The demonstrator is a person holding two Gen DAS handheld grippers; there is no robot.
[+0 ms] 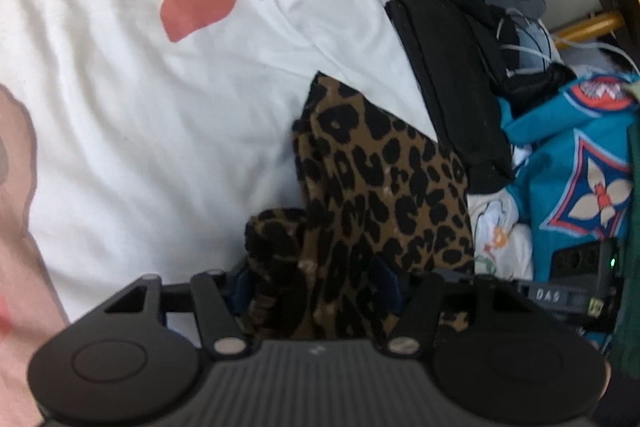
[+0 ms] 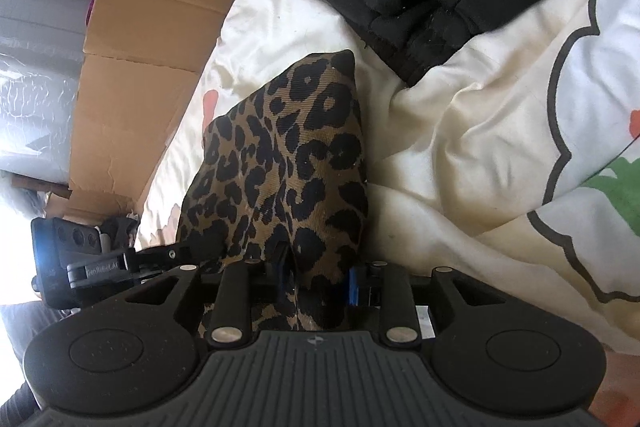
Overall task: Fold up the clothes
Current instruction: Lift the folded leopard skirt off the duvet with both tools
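The folded leopard-print brown-and-black fabric garment (image 1: 372, 187) is laid on the white printed duvet (image 1: 160, 115), its long axis running straight ahead from both grippers, with its near end lying between the part-spread fingers of the left gripper (image 1: 312, 283) and the right gripper (image 2: 316, 281), whose pad contact cannot be told.

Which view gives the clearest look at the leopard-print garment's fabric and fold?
The right wrist view: the leopard-print garment sits near centre, sharp enough to show its weave and a folded corner pointing up. The left wrist view shows the garment blurrier, lying on the white bedding beside black clothes.
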